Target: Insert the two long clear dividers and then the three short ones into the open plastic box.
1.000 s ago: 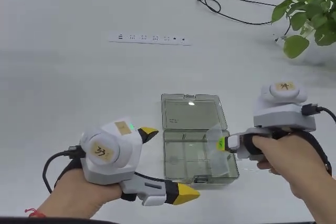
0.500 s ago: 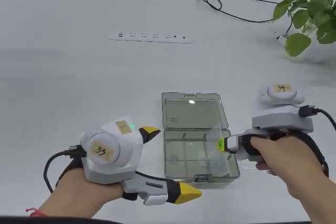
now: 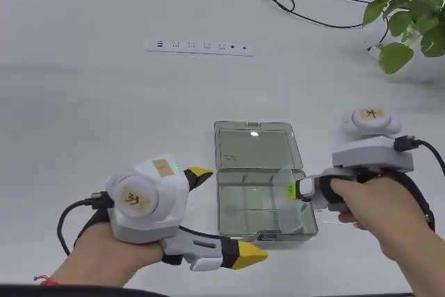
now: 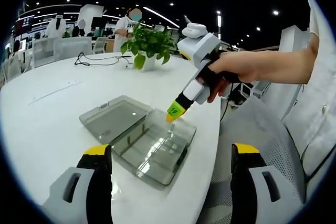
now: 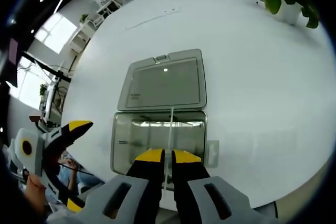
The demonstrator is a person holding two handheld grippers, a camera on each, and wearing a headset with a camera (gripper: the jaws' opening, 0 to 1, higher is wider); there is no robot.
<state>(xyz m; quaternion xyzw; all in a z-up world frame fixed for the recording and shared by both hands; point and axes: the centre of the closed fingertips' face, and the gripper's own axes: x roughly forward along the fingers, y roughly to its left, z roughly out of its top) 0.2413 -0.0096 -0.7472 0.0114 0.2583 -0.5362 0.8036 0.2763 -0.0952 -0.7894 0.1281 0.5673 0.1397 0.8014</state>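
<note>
The right claw [image 3: 290, 189], clamped on a clear divider [image 5: 171, 124], has inched over the box [image 3: 240, 206], seating apparently next, as the left claw [image 3: 224, 213] idles, spread wide.

Left gripper [image 3: 224, 215]: jaws spread wide with nothing between them, yellow tips pointing right, near the worktop's [image 3: 104, 102] near edge.
Left hand [image 3: 104, 255]: wrapped round the grip from below.
Right gripper [image 3: 290, 189]: jaws pressed together on a clear divider [image 3: 292, 208], tips pointing left.
Right hand [image 3: 379, 210]: closed round the handle, forearm entering from the near right corner.
</note>
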